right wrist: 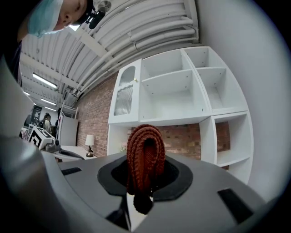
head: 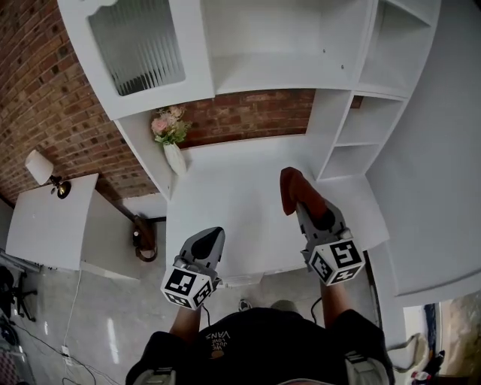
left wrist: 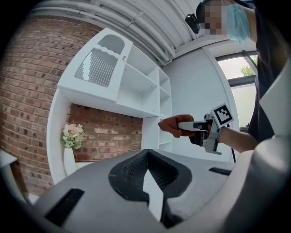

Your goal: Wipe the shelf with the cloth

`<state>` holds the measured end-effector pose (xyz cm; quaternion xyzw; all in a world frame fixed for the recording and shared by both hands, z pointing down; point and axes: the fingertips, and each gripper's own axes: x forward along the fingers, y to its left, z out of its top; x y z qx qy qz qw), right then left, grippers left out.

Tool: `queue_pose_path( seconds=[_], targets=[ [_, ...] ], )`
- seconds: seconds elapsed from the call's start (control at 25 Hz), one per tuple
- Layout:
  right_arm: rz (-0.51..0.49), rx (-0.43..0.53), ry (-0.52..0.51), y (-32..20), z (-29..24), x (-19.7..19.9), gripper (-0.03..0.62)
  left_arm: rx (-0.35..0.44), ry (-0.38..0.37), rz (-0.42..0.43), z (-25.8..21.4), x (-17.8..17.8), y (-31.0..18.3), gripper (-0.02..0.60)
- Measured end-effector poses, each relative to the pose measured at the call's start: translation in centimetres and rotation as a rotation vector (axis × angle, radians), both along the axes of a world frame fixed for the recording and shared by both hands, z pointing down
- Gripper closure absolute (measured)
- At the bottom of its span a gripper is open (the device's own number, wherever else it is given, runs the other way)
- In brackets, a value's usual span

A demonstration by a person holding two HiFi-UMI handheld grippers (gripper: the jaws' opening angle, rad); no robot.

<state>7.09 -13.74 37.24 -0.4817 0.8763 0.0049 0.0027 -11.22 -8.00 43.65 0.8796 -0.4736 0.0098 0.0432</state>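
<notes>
Grips folded cloth in clenched right gripper, left gripper closed empty; risks toppling the flower vase at upper left, or shedding the cloth mid-wipe.

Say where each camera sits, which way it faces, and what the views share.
Head view: on the person's head, looking steeply down at the shelf unit; shows forearms, left gripper and right gripper.
Left gripper view: on the left gripper, looking along its shut, empty jaws toward the brick wall and flower vase; the right forearm shows.
Right gripper view: on the right gripper, looking along jaws shut on the cloth up at the shelf compartments; the person's head shows.
Shared: all three show the cloth and shelf unit.
</notes>
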Motion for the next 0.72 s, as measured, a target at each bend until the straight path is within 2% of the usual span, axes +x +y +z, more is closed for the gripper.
queue_pose_path(
  seconds=[0.32, 0.72],
  targets=[
    [-0.028, 0.134, 0.055, -6.3, -6.2, -1.3, 0.510, -0.020, 0.014, 0.015, 0.6, 1.0, -4.1, 0.574],
    [-0.139, 0.244, 0.142, -15.5, -12.2, -4.0, 0.509, 0.002, 0.026, -0.067, 0.0, 2.5, -9.0, 0.574]
  ],
)
